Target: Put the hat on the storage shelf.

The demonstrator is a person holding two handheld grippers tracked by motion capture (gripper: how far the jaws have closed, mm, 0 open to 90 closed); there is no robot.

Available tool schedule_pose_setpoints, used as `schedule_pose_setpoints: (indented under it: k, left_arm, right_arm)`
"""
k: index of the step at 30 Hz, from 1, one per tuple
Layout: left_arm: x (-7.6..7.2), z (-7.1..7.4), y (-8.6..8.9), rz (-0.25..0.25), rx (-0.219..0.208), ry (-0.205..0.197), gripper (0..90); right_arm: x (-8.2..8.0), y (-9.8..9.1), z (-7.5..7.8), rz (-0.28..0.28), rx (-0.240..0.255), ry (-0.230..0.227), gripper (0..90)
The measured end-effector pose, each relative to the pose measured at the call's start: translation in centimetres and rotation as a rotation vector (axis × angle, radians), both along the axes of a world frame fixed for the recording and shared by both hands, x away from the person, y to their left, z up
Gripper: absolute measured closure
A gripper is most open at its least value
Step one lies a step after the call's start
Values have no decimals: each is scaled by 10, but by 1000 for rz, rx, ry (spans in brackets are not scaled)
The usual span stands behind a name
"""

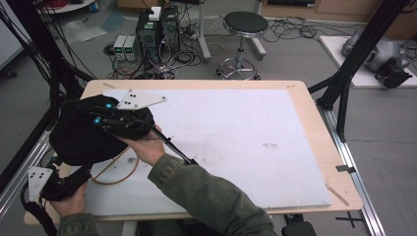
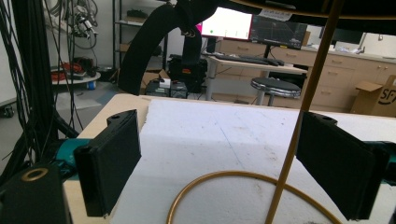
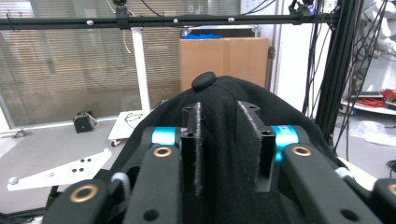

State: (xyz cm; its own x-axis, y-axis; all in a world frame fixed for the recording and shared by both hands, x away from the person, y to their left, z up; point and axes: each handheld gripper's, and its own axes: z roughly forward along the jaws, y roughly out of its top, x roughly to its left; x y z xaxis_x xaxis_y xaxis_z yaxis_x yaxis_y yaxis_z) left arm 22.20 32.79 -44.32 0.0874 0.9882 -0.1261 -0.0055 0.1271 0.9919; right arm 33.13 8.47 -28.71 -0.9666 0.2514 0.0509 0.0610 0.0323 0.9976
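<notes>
— Black cap [image 1: 78,135]: lying crown-up at the near-left corner of the worktop [image 1: 221,128], on the white board.
— And the right tongs [image 1: 105,115]?
— Resting on top of the crown, jaws a little apart, a ridge of black cloth between them; pressing on it or not, cannot tell.
— Left tongs [image 1: 74,179]?
— Low at the front-left edge, released, jaws wide apart with nothing gripped.
— Anything between them?
— Only a thin tan cord [image 2: 299,126], rising up toward the cap and looping on the board, touching neither jaw.
</notes>
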Motion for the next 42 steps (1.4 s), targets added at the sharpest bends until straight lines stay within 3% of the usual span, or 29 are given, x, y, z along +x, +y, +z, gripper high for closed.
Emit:
schedule_pose_setpoints:
  k: [11, 15, 29, 35, 42]
  left_arm:
    - [0, 0, -1, -3, -1, 2, 145]
    - [0, 0, 0, -2, -2, 0, 145]
    - [0, 0, -1, -3, 4, 1, 145]
    - [0, 0, -3, -1, 3, 0, 145]
    - [-1, 1, -2, -1, -3, -2, 145]
  right_arm:
    - [-1, -8, 0, -30, 19, -2, 407]
    - [-4, -13, 1, -111, 12, -6, 293]
    - [-3, -46, 2, -186, -1, -23, 240]
    - [1, -69, 4, -235, -16, -41, 239]
    - [3, -107, 4, -338, -16, -60, 240]
